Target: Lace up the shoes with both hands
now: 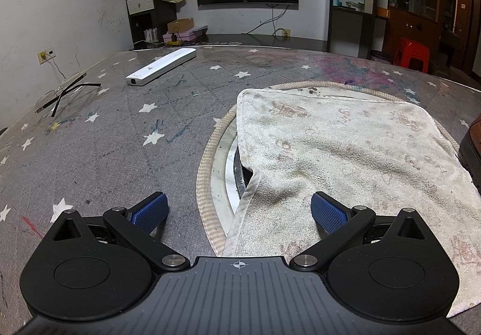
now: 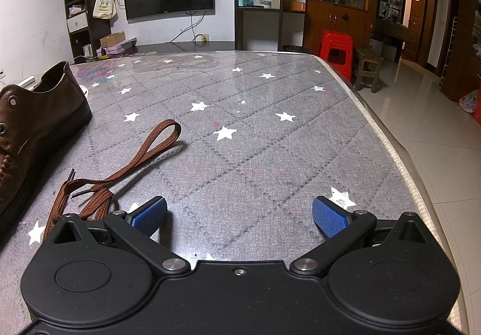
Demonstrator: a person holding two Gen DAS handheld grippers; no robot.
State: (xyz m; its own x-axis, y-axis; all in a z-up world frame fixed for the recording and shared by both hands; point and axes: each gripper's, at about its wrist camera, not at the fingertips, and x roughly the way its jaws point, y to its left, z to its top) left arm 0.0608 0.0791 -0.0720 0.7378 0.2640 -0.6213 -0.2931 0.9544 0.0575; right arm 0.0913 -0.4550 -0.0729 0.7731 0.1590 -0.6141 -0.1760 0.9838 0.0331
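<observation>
On the tabletop: everything sits on a grey star-print tabletop (image 2: 240, 130), and I'll use the brown shoe (image 2: 33, 124) as the landmark for the rest.

Shoe: leather lace-up, at the left edge of the right wrist view; the two eyelets I can see are empty, so no lacing done as far as I can tell. Only a sliver of it shows at the far right of the left wrist view.

Lace: brown flat shoelace (image 2: 120, 166) lies loose just beside the shoe on its right, one loop flung away from it, the dark tips near the shoe's sole.

Left gripper (image 1: 239, 211): jaws spread wide, holding nothing, hovering over a stained white towel (image 1: 345, 148) on a round mat, on the shoe's left.

Right gripper (image 2: 240, 214): jaws also wide apart and empty, on the far side of the lace from the shoe, its left finger very near the bunched lace.

Step in hand: looks like the very start, nothing picked up yet.

Next move: my guess is the right gripper swings toward the shoe and pinches a lace tip, which is thin and lies flat, so a low approach. Left one probably needs to come over and steady the shoe.
</observation>
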